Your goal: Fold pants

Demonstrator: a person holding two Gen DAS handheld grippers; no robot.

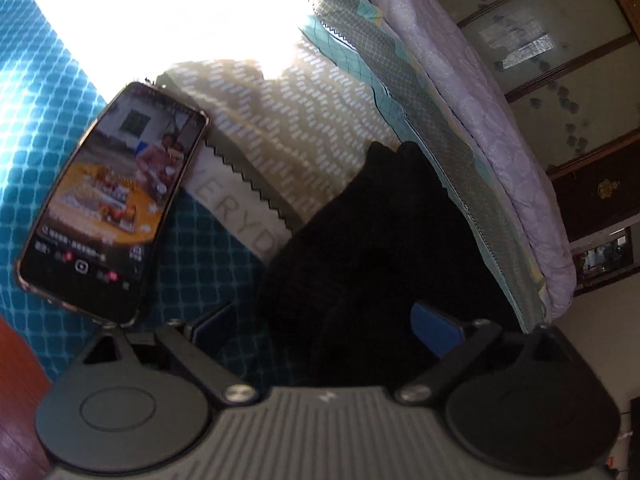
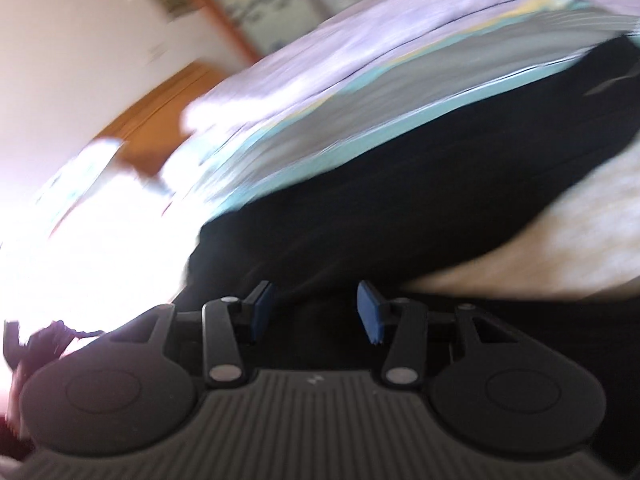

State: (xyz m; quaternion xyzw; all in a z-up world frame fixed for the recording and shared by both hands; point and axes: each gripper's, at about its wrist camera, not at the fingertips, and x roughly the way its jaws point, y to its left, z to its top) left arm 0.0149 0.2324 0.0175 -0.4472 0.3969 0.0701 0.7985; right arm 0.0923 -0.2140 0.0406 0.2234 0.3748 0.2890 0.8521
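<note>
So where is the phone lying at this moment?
In the left wrist view, the phone lies at the left on the blue patterned cover, screen lit, beside the grey patterned cloth and left of the black pants.

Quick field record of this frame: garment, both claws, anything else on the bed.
garment: black fabric pants, crumpled on the bed
left claw: open wide, pants between the pads, not pinched
right claw: open, over the pants, view blurred
bystander: lit smartphone lying on the blue patterned cover
backdrop: rolled lilac quilt
</note>
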